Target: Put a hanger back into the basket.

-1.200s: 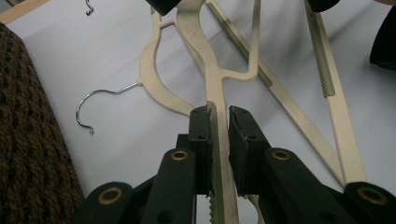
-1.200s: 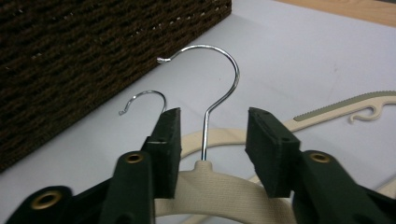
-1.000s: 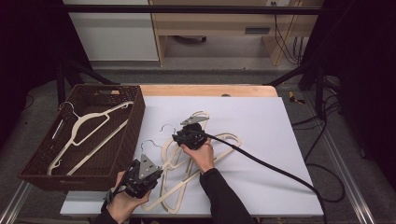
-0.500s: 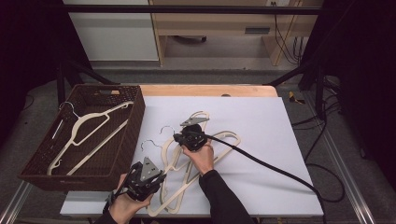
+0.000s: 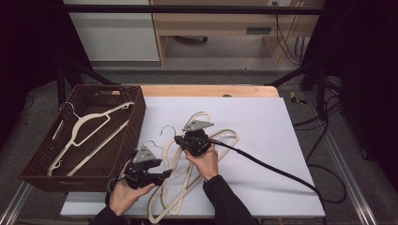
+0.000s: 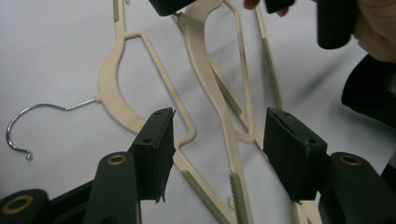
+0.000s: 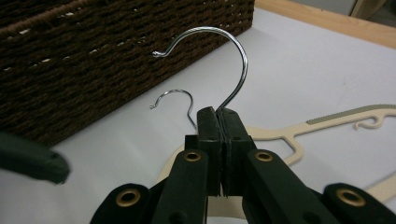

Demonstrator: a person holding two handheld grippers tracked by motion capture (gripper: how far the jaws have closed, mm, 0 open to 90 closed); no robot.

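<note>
A white-topped table (image 5: pixel 263 126) is carrying a brown woven basket (image 5: pixel 122 140) just left of the left gripper (image 5: pixel 162 175), and cream hangers (image 5: pixel 225 140) are lying tangled under and around the right gripper (image 5: pixel 179 139).

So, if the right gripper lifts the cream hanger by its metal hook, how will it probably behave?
The hanger looks thin and stiff, so it should rise in one piece and seems light. The right gripper pinches the smooth wire hook, so it may swing or twist. It lies tangled with other hangers and may drag them.
</note>
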